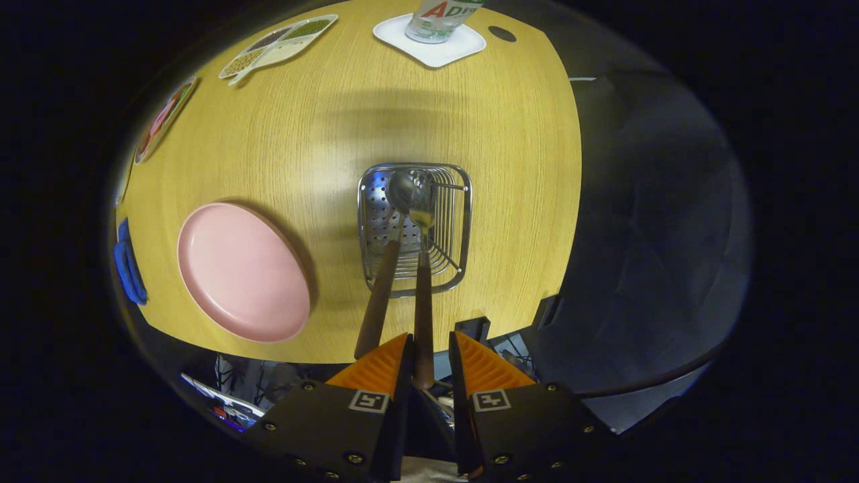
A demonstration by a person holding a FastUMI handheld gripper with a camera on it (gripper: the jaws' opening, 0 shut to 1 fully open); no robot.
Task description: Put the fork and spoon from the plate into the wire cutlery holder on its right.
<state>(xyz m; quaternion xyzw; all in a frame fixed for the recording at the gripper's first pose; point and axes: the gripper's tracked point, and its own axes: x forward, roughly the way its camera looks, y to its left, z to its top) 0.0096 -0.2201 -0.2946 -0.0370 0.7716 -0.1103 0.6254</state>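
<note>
Blue cloth-like item [127, 265] was seen at the far left edge of the round light wooden table [322, 114]. Next to it, toward the right, the round pink plate [241, 272] was laid flat on the wood, with no cutlery on it. Further right, the silver wire cutlery holder [415, 228] was placed, apart from the plate. Two utensils were leaned inside it with their heads down: the wooden-handled metal spoon [386, 268] on the left and the wooden-handled fork [423, 315] just beside it on the right. The fork's handle end was located between the fingers of the gripper [429, 362], close against the left finger [379, 367]; a gap was left to the right finger, so the jaws were held apart and not clenched on it. Beyond the holder, a bottle [439, 17] was stood on a white square coaster [429, 43].
</note>
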